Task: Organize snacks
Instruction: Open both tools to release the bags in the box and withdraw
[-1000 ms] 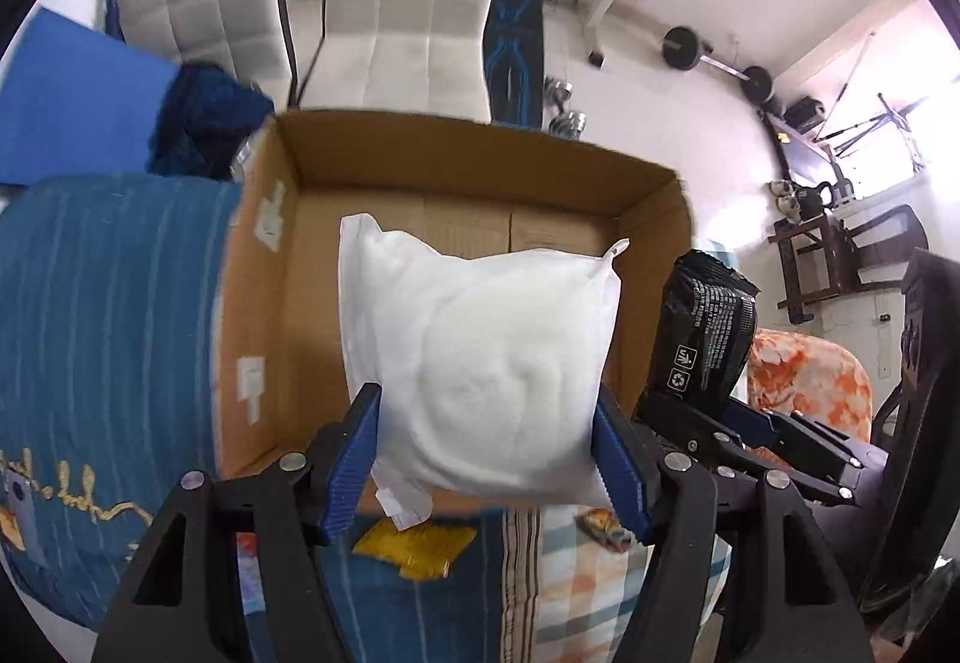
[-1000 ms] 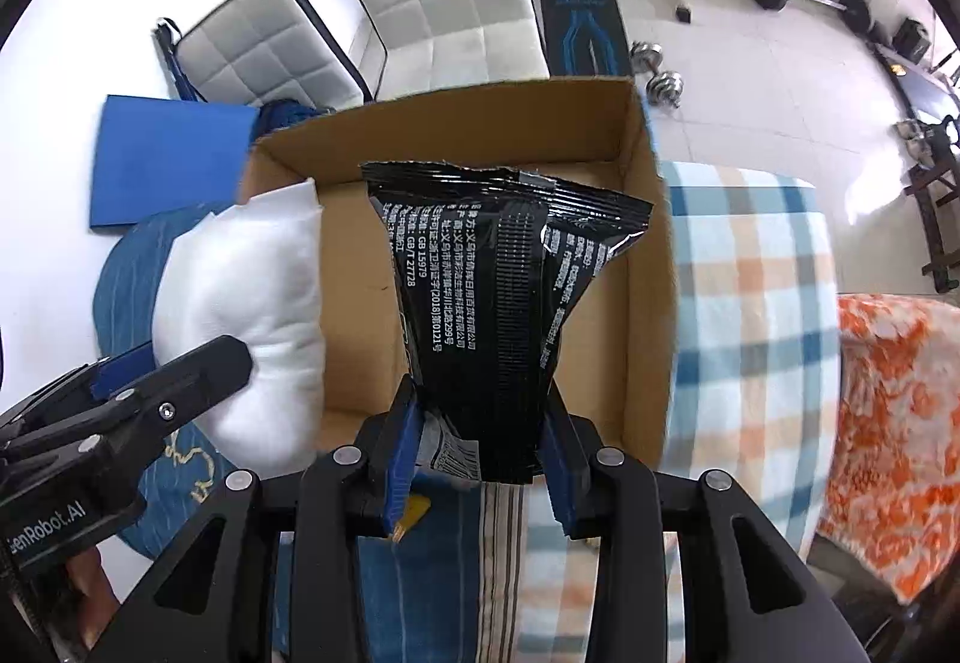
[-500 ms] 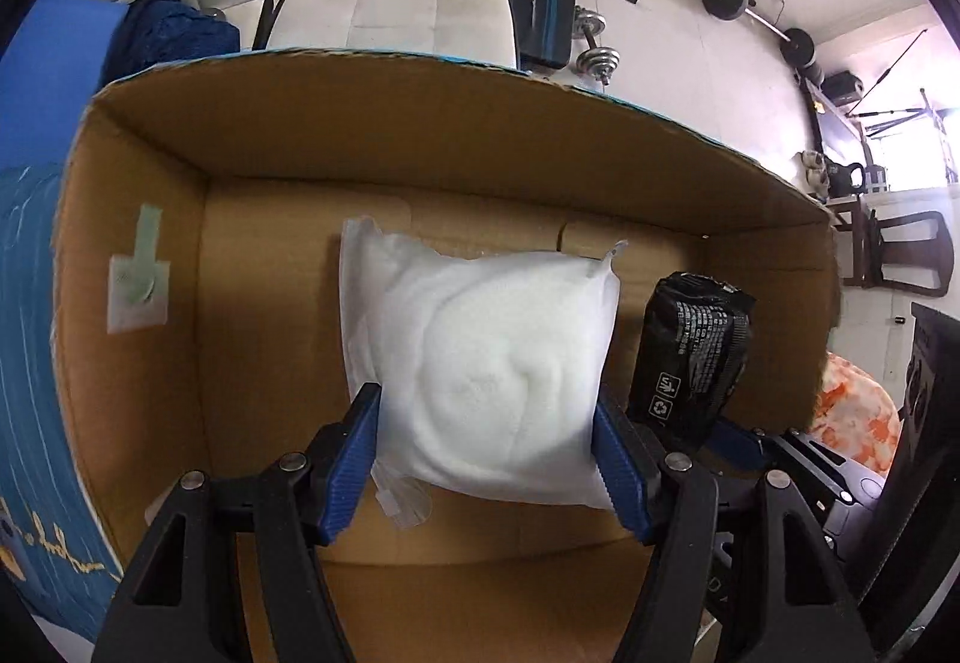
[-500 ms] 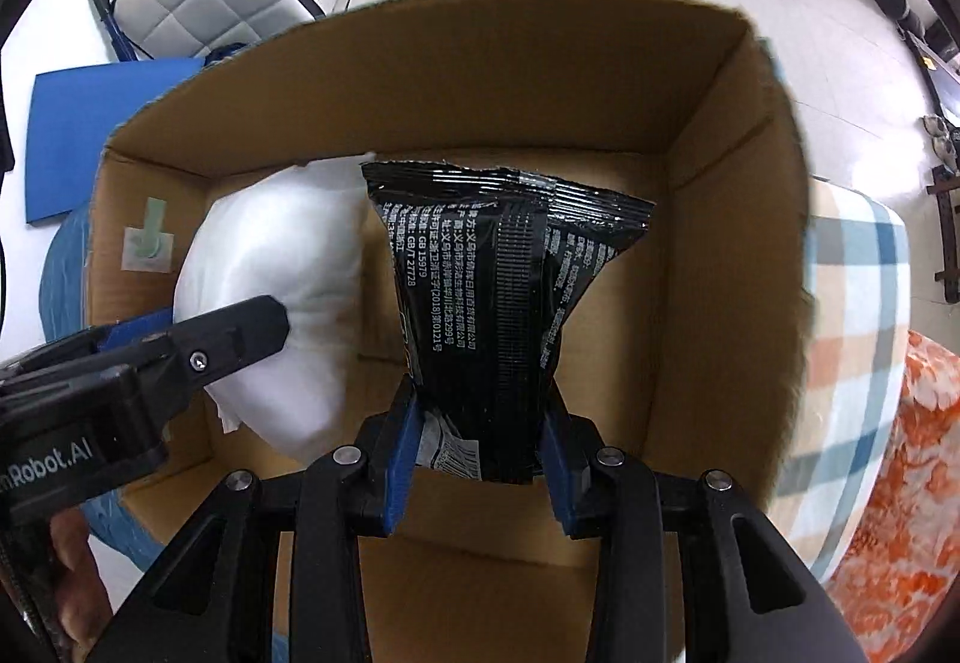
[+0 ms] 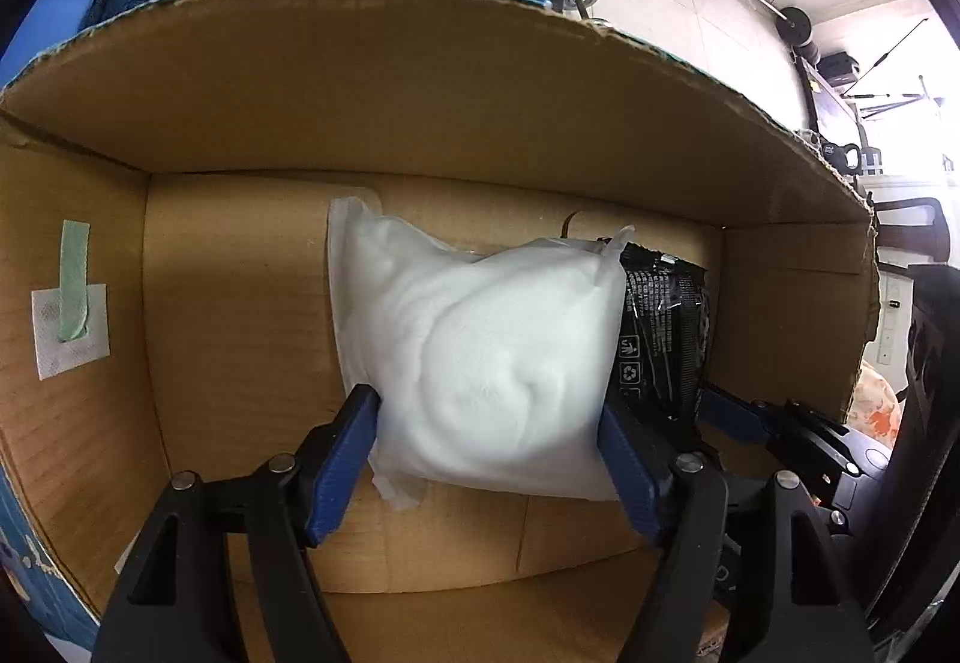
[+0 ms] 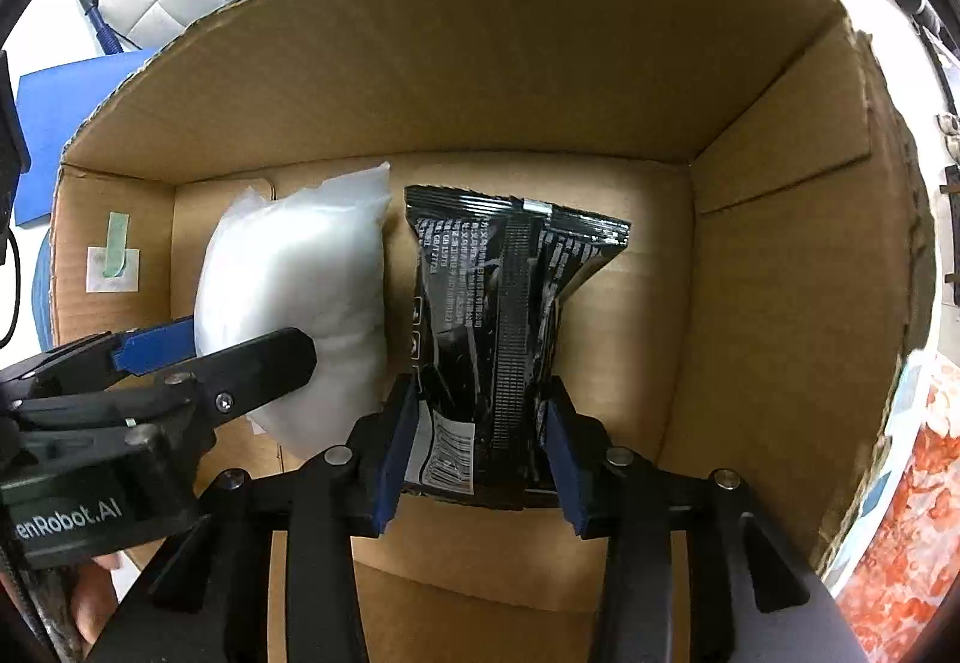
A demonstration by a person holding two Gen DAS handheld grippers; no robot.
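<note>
While both grippers clamp their packets inside the cardboard box (image 6: 480, 81), the left gripper (image 5: 489, 453) squeezing the white pouch (image 5: 480, 351) and the right gripper (image 6: 477, 447) the black snack bag (image 6: 492, 327), careless release risks toppling, since the packets touch.

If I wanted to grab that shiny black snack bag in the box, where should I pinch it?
Probably pinch the shiny black snack bag across its narrow lower end by the barcode, coming from the cardboard box's open side, as the right hand-held gripper does. The puffy white pillow bag crowds its left side.
</note>
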